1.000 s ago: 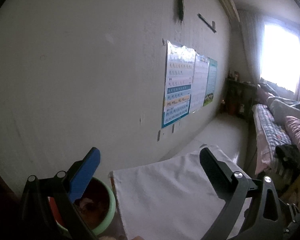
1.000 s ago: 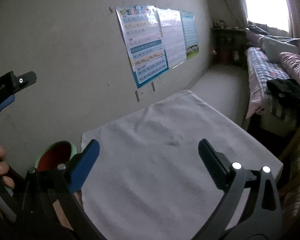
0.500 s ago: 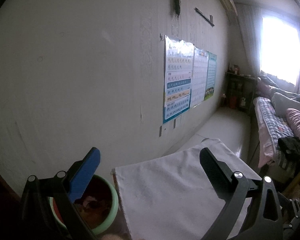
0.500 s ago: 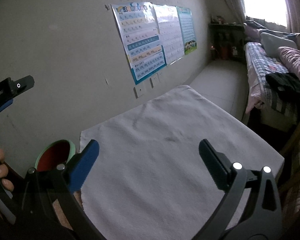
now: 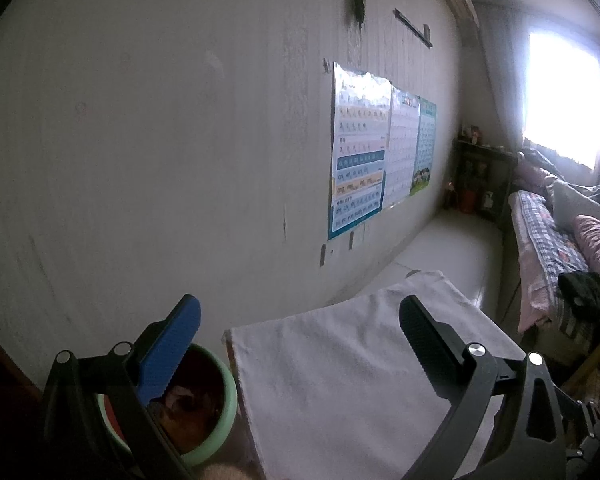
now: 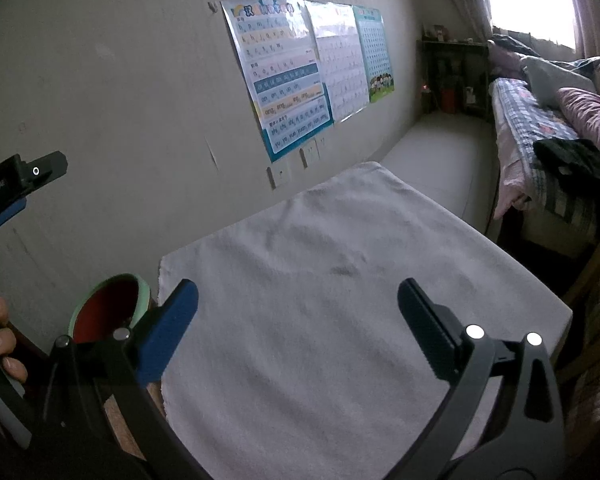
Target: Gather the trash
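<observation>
The trash [image 5: 184,400] sits crumpled in the green bowl [image 5: 224,412], just left of the white cloth [image 6: 340,300] on the surface. Looks like collecting's basically done, next is probably pulling away. Left tool [image 5: 300,320] hovers over the bowl, right tool [image 6: 298,304] over the cloth, both spread apart, empty.

A cloth [image 6: 332,312] is spread over a table, and a bowl [image 5: 220,420] is set just beside its left edge, close to the wall [image 5: 140,160]. Crumpled scraps [image 5: 180,396] are held inside the bowl. Three posters [image 6: 300,72] are fixed side by side on the wall behind the table. A bed [image 6: 540,128] is placed to the right, well apart, with a window [image 5: 564,92] behind it.
</observation>
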`<action>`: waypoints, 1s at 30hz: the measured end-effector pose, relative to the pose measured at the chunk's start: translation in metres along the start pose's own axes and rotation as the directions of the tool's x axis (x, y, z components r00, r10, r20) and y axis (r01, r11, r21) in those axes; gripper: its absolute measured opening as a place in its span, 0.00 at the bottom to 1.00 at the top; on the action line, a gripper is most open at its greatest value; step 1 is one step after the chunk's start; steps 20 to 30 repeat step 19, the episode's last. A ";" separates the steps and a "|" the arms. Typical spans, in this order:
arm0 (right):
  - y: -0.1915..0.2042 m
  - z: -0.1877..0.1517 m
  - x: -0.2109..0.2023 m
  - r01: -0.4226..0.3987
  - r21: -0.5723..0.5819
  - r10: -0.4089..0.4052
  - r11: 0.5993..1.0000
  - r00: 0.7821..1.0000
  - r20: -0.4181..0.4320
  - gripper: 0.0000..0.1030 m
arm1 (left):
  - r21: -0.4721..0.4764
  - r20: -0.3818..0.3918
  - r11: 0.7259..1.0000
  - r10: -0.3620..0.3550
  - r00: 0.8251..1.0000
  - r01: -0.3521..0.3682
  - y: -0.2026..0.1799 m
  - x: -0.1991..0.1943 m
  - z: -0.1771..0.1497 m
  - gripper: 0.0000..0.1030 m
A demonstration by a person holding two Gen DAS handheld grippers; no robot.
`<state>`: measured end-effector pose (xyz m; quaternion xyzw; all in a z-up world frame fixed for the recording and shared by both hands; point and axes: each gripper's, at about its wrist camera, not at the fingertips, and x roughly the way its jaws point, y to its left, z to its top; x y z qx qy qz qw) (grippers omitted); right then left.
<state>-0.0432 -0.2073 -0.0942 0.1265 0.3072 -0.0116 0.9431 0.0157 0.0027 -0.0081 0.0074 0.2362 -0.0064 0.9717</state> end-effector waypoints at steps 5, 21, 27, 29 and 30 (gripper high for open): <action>-0.001 -0.003 0.008 0.010 -0.004 -0.010 1.000 1.000 -0.023 0.96 | -0.005 -0.019 1.000 -0.005 1.000 0.005 0.002 0.006 -0.003 0.92; -0.121 -0.032 0.107 0.290 0.048 -0.280 0.956 0.947 -0.159 0.96 | 0.006 -0.135 1.000 0.021 0.991 -0.021 0.036 0.033 -0.049 0.92; -0.121 -0.032 0.107 0.290 0.048 -0.280 0.956 0.947 -0.159 0.96 | 0.006 -0.135 1.000 0.021 0.991 -0.021 0.036 0.033 -0.049 0.92; -0.121 -0.032 0.107 0.290 0.048 -0.280 0.956 0.947 -0.159 0.96 | 0.006 -0.135 1.000 0.021 0.991 -0.021 0.036 0.033 -0.049 0.92; -0.121 -0.032 0.107 0.290 0.048 -0.280 0.956 0.947 -0.159 0.96 | 0.006 -0.135 1.000 0.021 0.991 -0.021 0.036 0.033 -0.049 0.92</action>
